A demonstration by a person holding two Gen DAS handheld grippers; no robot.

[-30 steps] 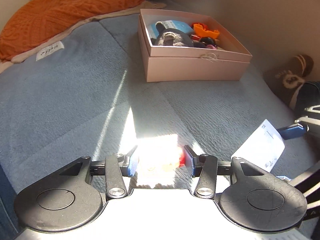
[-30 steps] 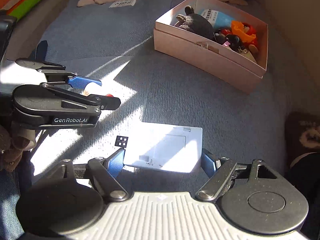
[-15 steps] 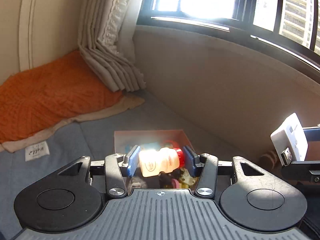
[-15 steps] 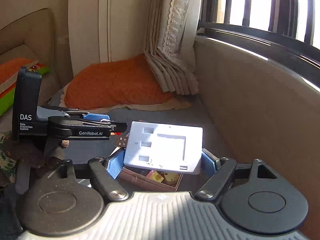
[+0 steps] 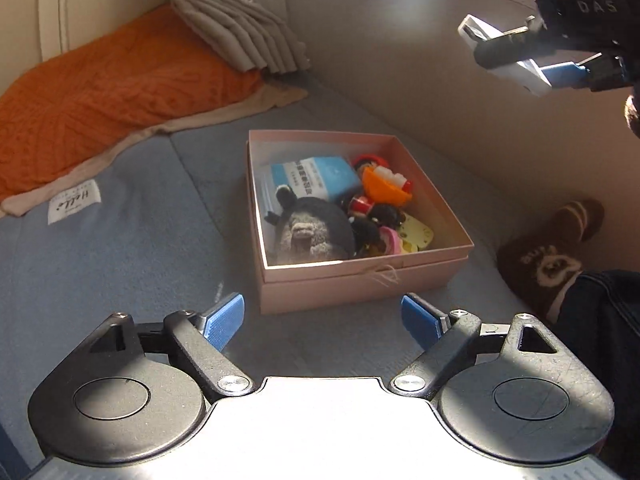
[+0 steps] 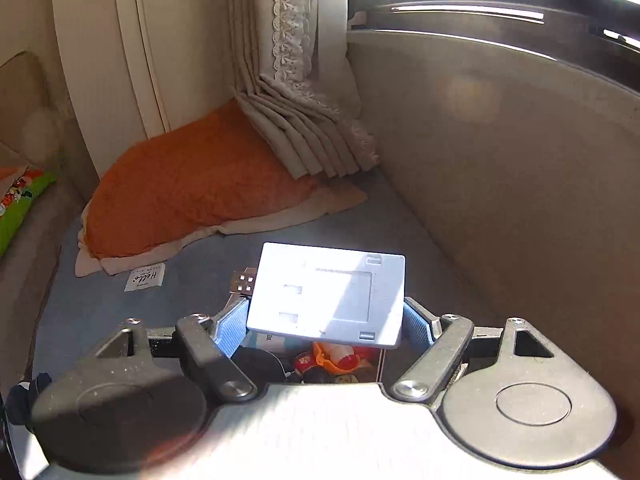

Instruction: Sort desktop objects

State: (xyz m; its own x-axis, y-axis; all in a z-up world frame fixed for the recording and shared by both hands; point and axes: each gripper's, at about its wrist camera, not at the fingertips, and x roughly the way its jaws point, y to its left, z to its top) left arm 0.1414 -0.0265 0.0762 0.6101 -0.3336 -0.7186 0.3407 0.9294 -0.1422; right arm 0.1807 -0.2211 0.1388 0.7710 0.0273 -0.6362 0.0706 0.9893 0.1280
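A pink cardboard box (image 5: 362,276) sits on the blue-grey mat, holding a dark plush toy (image 5: 310,230), a blue packet (image 5: 316,176), an orange toy (image 5: 386,190) and several small items. My left gripper (image 5: 323,318) is open and empty, just in front of the box. My right gripper (image 6: 325,322) is shut on a flat white plastic plate (image 6: 328,294), held in the air above the box; toys show below it (image 6: 332,362). In the left wrist view the right gripper (image 5: 536,62) hangs at the upper right with the plate (image 5: 504,56).
An orange pillow (image 5: 108,84) and folded curtain (image 5: 240,36) lie at the back. A beige padded wall (image 5: 420,60) runs along the right. A brown slipper (image 5: 556,252) lies right of the box. A white label (image 5: 74,202) is sewn on the mat.
My left gripper held a small yogurt bottle half a second ago; now it is open and empty, tilted down toward the box. My right gripper stays shut on the white plate, raised over the box.
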